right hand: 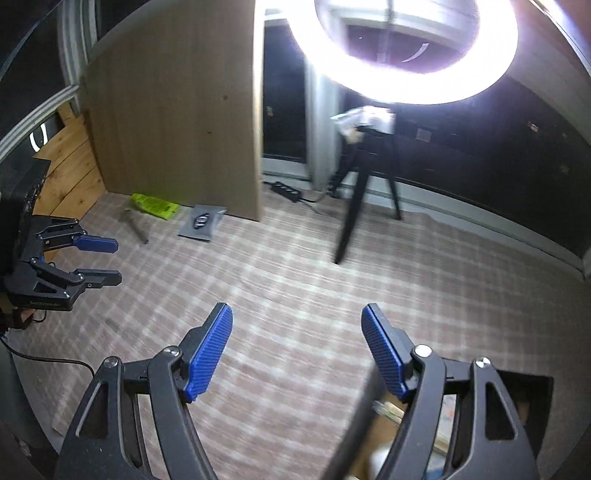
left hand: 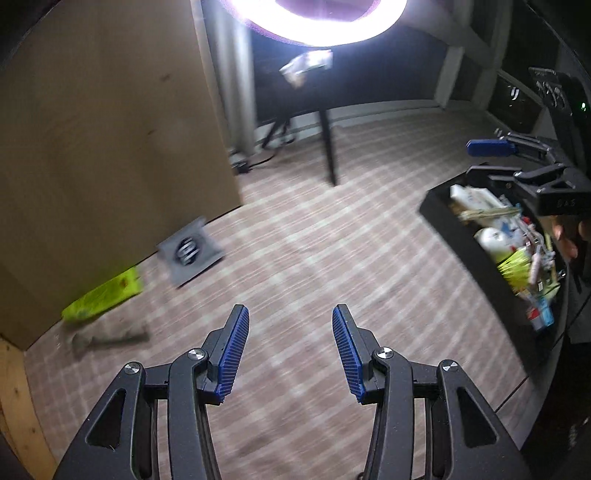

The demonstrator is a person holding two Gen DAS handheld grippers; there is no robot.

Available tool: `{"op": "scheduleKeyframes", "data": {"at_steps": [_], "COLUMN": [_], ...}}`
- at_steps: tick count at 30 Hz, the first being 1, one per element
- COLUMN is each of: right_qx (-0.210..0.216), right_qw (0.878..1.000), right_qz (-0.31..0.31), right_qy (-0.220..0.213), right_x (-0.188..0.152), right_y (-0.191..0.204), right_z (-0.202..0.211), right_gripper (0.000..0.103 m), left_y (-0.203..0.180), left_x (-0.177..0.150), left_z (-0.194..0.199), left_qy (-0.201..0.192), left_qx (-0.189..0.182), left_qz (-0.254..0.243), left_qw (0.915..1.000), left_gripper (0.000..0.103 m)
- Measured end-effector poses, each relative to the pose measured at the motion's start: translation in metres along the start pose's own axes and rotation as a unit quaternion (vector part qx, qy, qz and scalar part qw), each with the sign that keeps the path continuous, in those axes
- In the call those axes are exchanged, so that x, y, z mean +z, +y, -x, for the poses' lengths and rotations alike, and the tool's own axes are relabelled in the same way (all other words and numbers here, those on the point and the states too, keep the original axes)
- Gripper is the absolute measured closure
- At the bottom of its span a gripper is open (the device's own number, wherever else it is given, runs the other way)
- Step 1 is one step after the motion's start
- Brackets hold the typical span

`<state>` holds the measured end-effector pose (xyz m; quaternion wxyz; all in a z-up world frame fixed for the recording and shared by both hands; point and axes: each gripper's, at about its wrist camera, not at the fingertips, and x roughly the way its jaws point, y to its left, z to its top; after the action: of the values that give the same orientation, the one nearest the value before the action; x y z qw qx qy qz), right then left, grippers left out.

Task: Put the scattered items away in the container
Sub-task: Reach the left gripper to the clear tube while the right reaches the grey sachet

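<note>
At the far left, against the foot of the tall wooden board (left hand: 110,129), a lime-green packet (left hand: 105,295) lies flat on the checked cloth (left hand: 314,258). Just in front of it lies a grey stick-like thing (left hand: 110,338), too blurred for me to name. A little to the right of the packet sits a grey pouch (left hand: 190,251) with a dark round print, also near the board's lower edge. All three are well apart from my claws.

My left gripper (left hand: 290,350) hangs over bare cloth with its blue pads (left hand: 232,354) spread wide and nothing between them.

Further right, beyond the cloth's middle, a black tripod leg (left hand: 328,147) stands under a glaring ring light (left hand: 314,22).

My right gripper (right hand: 296,350) is likewise parted, its blue pads (right hand: 208,358) apart and empty. From the left camera it shows at the right edge, hovering above the near end of the black container (left hand: 461,236), with my hand (left hand: 567,236) just behind it.

The container sits at the far right of the cloth and already holds a jumble: white packets, a yellow-green wrapper, small tubes and sticks. In the right camera its dark corner (right hand: 532,398) peeks out beneath my right claw.
</note>
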<state>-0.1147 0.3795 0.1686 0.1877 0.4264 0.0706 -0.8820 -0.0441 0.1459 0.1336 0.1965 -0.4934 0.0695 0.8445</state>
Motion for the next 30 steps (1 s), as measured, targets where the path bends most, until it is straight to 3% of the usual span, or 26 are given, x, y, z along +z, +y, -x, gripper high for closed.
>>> {"op": "scheduleKeyframes", "data": {"at_steps": [9,15,23,30], "right_qx": [0.022,0.045,0.081,0.079], "right_qw": [0.999,0.998,0.993,0.992], "right_qz": [0.029,0.023,0.003,0.005], "right_qy": [0.034,0.049,0.082,0.102], "right_x": [0.028,0.047,0.073,0.087], "right_y": [0.049,0.071,0.098,0.114], "right_z": [-0.058,-0.094,-0.156,-0.201], "right_gripper": [0.031,0.031,0.032,0.032], "left_y": [0.076,0.118,0.157,0.17], "left_x": [-0.025,-0.035,-0.039,-0.033], "left_z": [0.004,-0.005,-0.03,-0.066], "left_qy": [0.014,0.032,0.078,0.119], "left_qx": [0.045,0.04,0.037,0.036], "left_qz": [-0.009,-0.015,-0.082,-0.142], "left_qw": [0.9989,0.9986,0.9929,0.9821], "left_gripper": [0.059,0.059,0.057,0.057]}}
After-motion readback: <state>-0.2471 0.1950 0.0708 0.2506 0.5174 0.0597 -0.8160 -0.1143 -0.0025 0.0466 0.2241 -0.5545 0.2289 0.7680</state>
